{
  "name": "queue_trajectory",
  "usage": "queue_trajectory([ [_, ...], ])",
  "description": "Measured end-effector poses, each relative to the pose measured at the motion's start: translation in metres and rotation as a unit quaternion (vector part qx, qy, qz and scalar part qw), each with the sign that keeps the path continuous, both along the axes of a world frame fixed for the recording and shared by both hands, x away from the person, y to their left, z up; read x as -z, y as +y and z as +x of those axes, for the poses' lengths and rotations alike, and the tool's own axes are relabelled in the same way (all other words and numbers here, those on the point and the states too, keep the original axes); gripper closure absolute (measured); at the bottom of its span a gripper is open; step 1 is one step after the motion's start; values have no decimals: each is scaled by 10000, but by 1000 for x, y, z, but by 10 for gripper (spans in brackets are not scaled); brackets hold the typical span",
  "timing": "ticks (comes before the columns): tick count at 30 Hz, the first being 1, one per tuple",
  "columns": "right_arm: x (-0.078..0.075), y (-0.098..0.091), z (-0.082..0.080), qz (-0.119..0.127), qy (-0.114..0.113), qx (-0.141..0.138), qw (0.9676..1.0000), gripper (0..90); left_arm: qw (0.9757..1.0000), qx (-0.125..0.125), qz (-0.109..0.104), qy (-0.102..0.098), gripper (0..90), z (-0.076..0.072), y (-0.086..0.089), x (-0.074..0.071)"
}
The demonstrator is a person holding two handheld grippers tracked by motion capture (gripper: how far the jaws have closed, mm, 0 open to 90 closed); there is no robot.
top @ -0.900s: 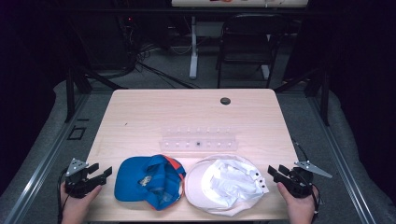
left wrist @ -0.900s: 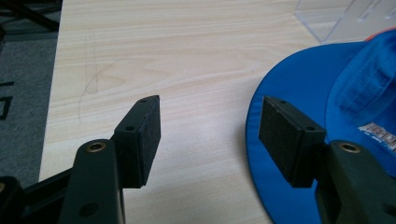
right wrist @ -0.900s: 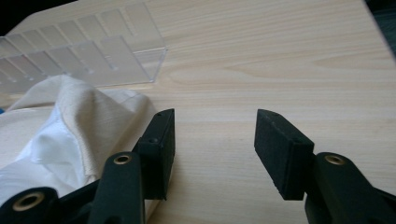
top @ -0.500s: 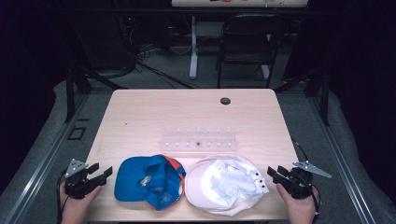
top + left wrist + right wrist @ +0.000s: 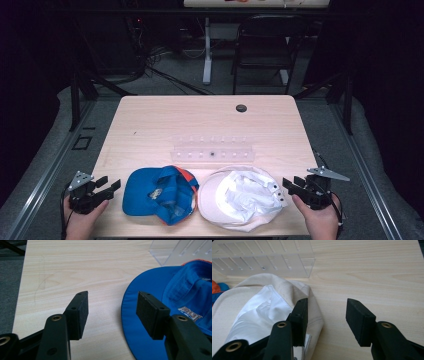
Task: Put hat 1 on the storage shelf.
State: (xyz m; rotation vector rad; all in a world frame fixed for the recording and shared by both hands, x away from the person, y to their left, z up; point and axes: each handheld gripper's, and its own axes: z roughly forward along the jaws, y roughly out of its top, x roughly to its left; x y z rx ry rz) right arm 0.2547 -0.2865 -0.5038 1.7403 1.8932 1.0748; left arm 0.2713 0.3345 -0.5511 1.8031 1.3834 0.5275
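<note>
Your left gripper [image 5: 107, 187] sits at the near left corner of the table [image 5: 200, 120], with its jaws spread wide and nothing between them. In the left gripper view, its pads [image 5: 81, 312] hover over bare wood on one side and over the brim of the blue cap [image 5: 160, 192] on the other. That cap lies upside down just ahead of this gripper's tips, close to them; you cannot tell from the pictures whether the pad touches the brim. The orange trim on the cap's far edge shows beyond the jaws, and a small label inside the crown sits just past the jaw on the cap's side.

Your right gripper [image 5: 295, 186] rests at the near right corner, jaws also spread and gripping nothing. The white cap [image 5: 240, 197] lies upside down just in front of it, its cream rim reaching under the inner jaw as the right gripper view shows; the outer pad [image 5: 358, 318] stands over bare wood. The white lining [image 5: 262, 315] bunches up inside the crown, on the inner side of this gripper.

The two caps lie side by side between your grippers, edges touching or nearly so. Beyond both caps, farther from your hands, a clear plastic rack [image 5: 212, 151] lies flat on the table, near the caps' far edges. A small dark round grommet [image 5: 241, 108] sits well beyond it, toward the far edge.
</note>
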Motion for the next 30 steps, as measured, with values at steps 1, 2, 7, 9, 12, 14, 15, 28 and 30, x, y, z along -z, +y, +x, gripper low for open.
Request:
queue_trajectory([
  [1,-2,0,1,-23,35,-21,10000,521,10000,4,-11,-10,438,0,-1,0],
  [2,-4,1,1,-46,66,-51,10000,518,10000,4,-11,-10,438,0,-1,0],
  [7,-15,2,4,-93,272,-293,9992,505,10000,30,27,33,438,0,-3,1],
  [9,-18,4,6,-147,402,-350,9985,502,10000,21,40,25,438,0,-3,1],
  [12,-20,5,8,-142,492,-436,9977,507,10000,-32,65,-26,438,-1,-3,1],
  [14,-23,8,10,-153,671,-544,9961,515,10000,-51,83,6,437,-1,-2,0],
  [15,-24,9,10,-151,759,-566,9954,515,9999,-61,86,11,437,-1,-1,1],
  [28,-26,16,20,44,1387,-1006,9852,506,9999,-64,114,-6,437,-1,-3,2],
  [30,-25,18,22,87,1525,-1040,9828,506,9999,-33,134,38,437,-1,-3,2],
])
